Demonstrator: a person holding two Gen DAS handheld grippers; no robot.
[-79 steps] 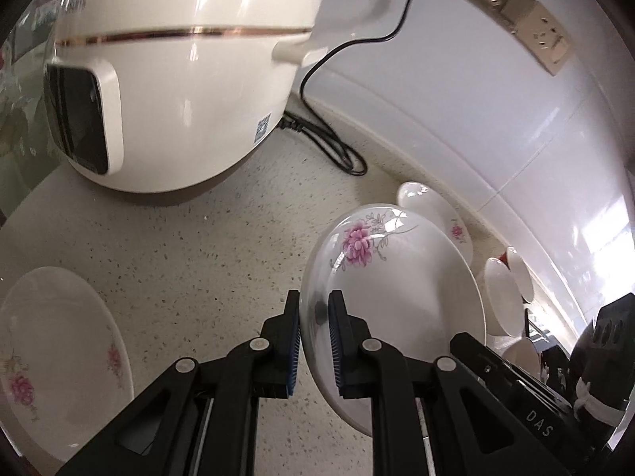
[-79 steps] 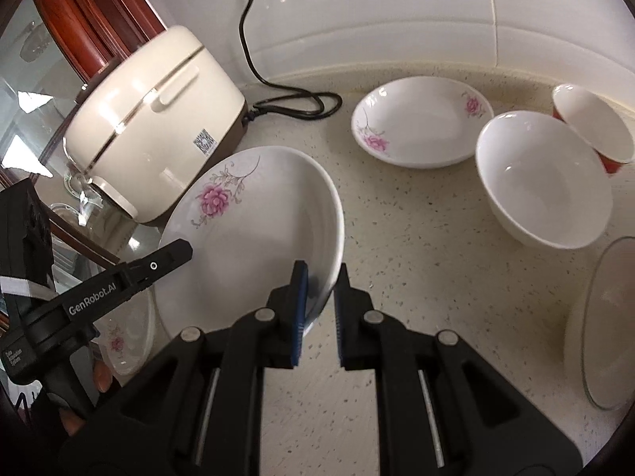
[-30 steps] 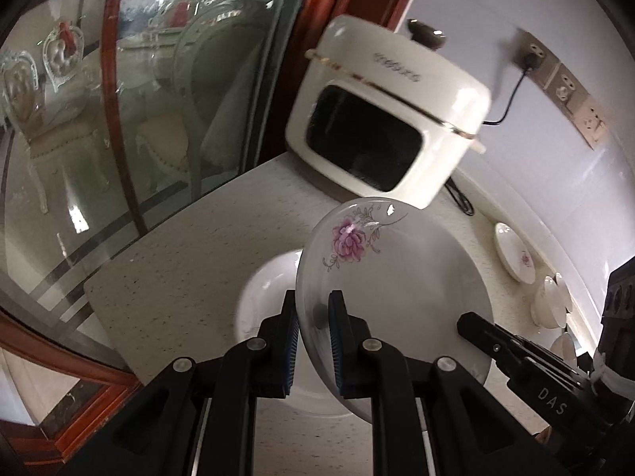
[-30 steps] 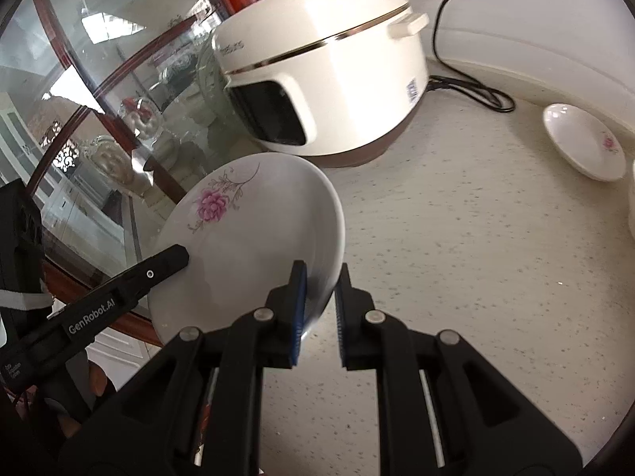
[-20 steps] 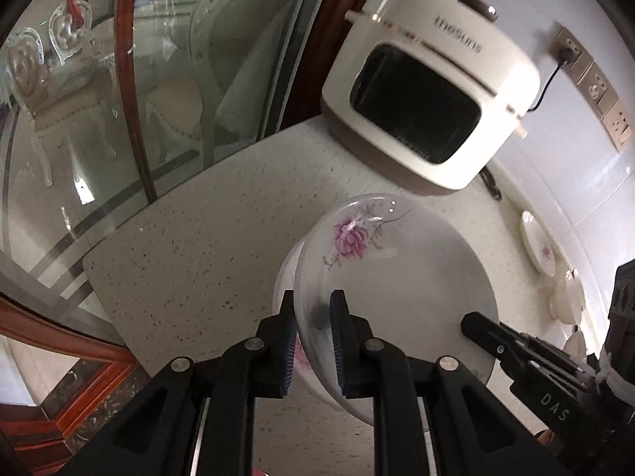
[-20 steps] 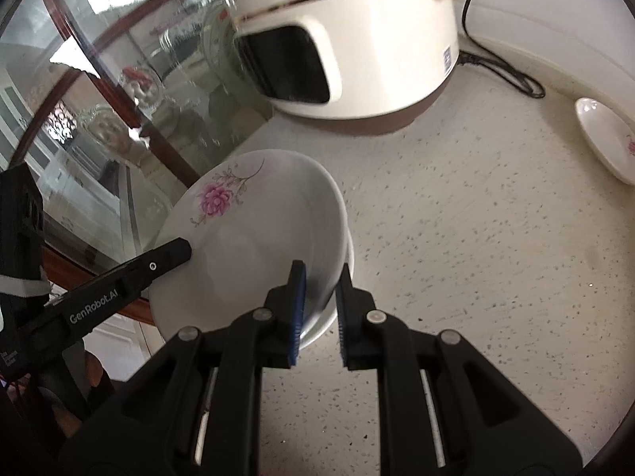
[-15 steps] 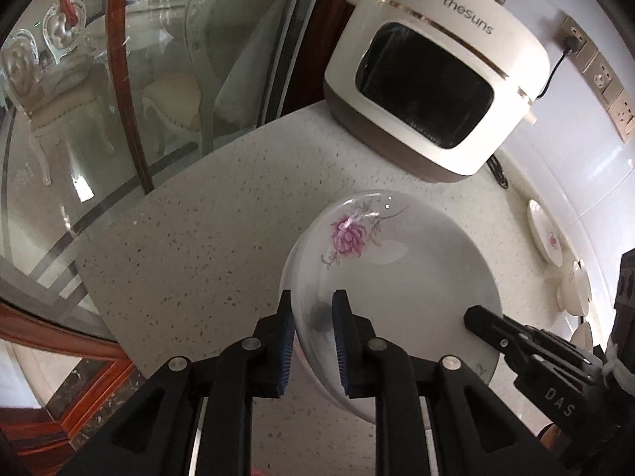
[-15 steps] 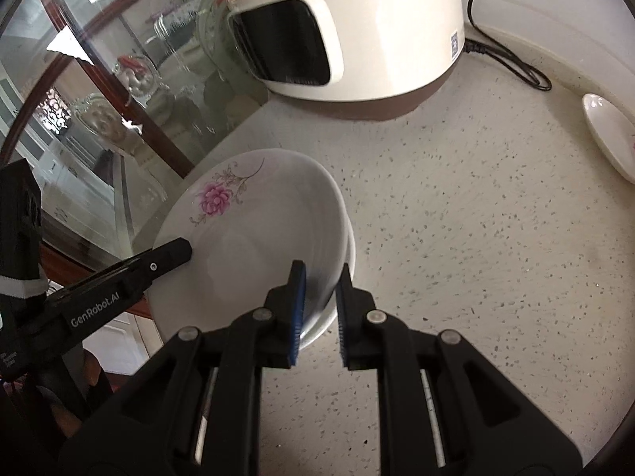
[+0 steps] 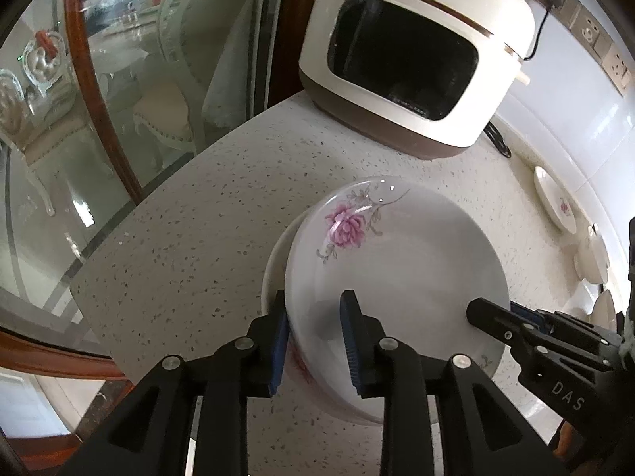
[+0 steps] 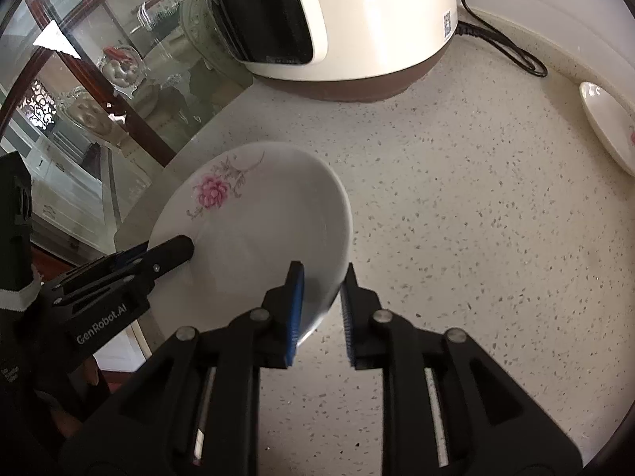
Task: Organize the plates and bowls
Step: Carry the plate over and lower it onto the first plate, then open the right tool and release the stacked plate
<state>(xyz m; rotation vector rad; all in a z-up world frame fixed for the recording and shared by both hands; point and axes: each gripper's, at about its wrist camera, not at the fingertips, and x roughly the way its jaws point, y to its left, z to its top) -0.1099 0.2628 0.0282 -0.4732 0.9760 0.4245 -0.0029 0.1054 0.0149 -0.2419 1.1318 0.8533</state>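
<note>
Now both jaws have just been opening, straddling the flowered plate's point(image 9: 397, 261) rim.

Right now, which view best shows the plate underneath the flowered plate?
The left wrist view: the lower plate shows as a rim crescent left of the flowered plate, with a pink pattern below. The right wrist view shows only the flowered plate; the lower one is hidden.
</note>
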